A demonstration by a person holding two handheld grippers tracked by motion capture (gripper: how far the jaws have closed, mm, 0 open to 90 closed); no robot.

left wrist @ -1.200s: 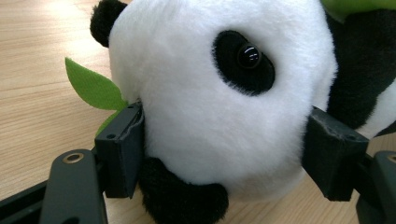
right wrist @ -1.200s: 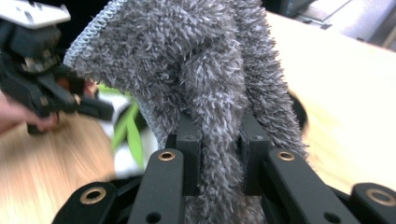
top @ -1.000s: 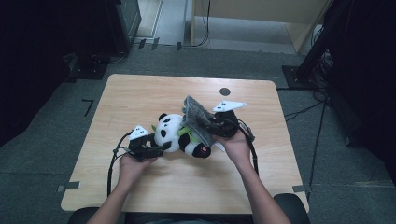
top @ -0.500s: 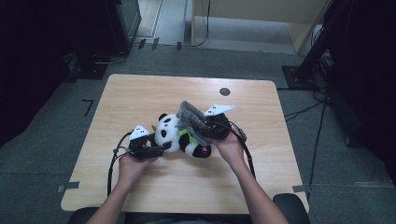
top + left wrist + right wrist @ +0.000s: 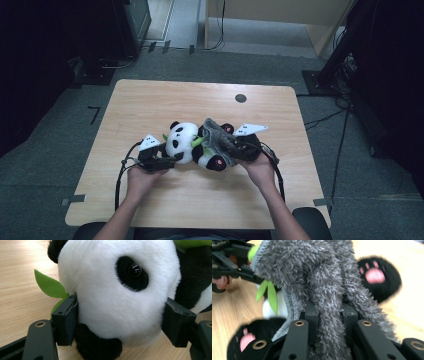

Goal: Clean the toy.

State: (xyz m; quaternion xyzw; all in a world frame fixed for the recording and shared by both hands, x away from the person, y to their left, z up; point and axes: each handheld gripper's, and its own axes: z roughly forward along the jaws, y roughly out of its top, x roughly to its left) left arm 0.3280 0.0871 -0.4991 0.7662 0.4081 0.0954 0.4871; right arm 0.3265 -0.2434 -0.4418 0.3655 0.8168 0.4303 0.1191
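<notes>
A plush panda (image 5: 186, 142) lies on the wooden table (image 5: 150, 105), head to the left, black feet with pink paw prints to the right. My left gripper (image 5: 172, 159) is shut on the panda's head (image 5: 117, 295), one pad on each side of the white fur. A fuzzy grey cloth (image 5: 217, 140) is draped over the panda's body. My right gripper (image 5: 235, 150) is shut on a fold of that grey cloth (image 5: 324, 290), which bunches up between its pads. Green felt leaves (image 5: 48, 286) stick out by the panda's neck.
A small dark round spot (image 5: 240, 98) sits near the table's far edge. Cables trail from both grippers toward the near edge. Grey carpet surrounds the table, with dark equipment and stands at the left and right.
My right gripper has come down and toward the panda with the grey cloth, which was held up above it and now lies over its body. The left gripper stayed put.
</notes>
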